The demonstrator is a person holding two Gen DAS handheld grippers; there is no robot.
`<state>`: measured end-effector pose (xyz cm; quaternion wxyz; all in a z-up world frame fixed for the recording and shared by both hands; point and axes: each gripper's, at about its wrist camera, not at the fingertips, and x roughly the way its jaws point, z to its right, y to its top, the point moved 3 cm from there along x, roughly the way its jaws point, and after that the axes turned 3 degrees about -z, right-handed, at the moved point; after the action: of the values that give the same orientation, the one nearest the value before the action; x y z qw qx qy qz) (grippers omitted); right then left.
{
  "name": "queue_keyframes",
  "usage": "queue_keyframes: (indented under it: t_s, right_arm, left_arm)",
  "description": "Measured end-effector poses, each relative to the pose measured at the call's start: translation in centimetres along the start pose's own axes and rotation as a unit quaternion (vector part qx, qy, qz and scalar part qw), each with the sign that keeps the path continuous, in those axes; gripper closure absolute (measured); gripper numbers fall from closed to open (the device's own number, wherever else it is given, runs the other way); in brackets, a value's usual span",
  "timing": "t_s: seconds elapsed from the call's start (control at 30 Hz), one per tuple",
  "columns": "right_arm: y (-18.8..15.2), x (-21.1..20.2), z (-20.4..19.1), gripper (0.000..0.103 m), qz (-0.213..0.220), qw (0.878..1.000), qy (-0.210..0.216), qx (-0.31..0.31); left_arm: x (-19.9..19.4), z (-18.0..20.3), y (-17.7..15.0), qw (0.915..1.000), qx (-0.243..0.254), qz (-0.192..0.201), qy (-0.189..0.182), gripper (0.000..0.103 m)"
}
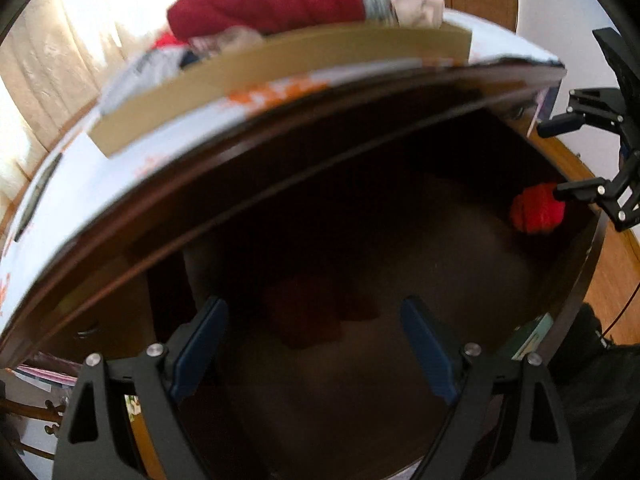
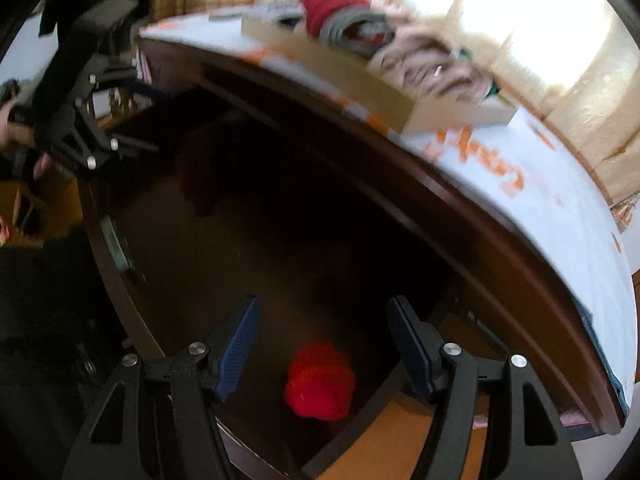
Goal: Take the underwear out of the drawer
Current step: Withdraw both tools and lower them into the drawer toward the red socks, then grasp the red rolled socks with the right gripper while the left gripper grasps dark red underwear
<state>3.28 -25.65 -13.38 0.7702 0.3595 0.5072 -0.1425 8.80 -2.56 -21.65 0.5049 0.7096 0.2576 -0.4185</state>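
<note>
An open dark wooden drawer (image 1: 576, 280) fills both views. A bright red rolled garment (image 2: 320, 380) lies in its right corner, also bright in the left wrist view (image 1: 536, 208). A darker red garment (image 1: 316, 316) lies in shadow on the drawer floor. My left gripper (image 1: 314, 306) hangs open above that dark garment, pads apart, nothing between them. My right gripper (image 2: 324, 306) is open above the bright red roll without touching it. Each gripper shows in the other's view: the right gripper (image 1: 560, 158) beside the red roll, the left gripper (image 2: 154, 120) over the drawer's far end.
On the dresser top, a white cloth with orange print (image 2: 520, 184) carries a cardboard box (image 1: 280, 76) piled with clothes, a dark red one (image 1: 264, 4) on top. Pale curtains (image 2: 580, 92) hang behind. A hand (image 2: 16, 136) holds the left gripper. Wooden floor (image 1: 616, 280) lies to the right.
</note>
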Motion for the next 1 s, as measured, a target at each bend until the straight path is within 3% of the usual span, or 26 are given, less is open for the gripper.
queue_keyframes:
  t_s: [0.2,0.53,0.7,1.0]
  right_arm:
    - [-0.4,2.6,-0.2,0.035,-0.072,0.997,0.008,-0.033]
    - [-0.3,6.1,0.2,0.035,-0.161,0.984,0.029,-0.064]
    - [-0.5,7.5,0.9,0.048,-0.199,0.976,0.038,-0.073]
    - [-1.3,8.8,0.4,0.054,-0.235,0.964,0.028,-0.118]
  left_arm:
    - [2.4,-0.2,-0.2,0.9972,-0.016,-0.061,-0.041,0.013]
    - [4.0,-0.4,0.1,0.9927,-0.008,-0.110,-0.048,0.013]
    - [5.3,-0.2,-0.4,0.9877,-0.003,-0.141,-0.067,0.013]
    - [7.4,-0.7,0.3,0.9821,-0.011,-0.170,-0.080,0.013]
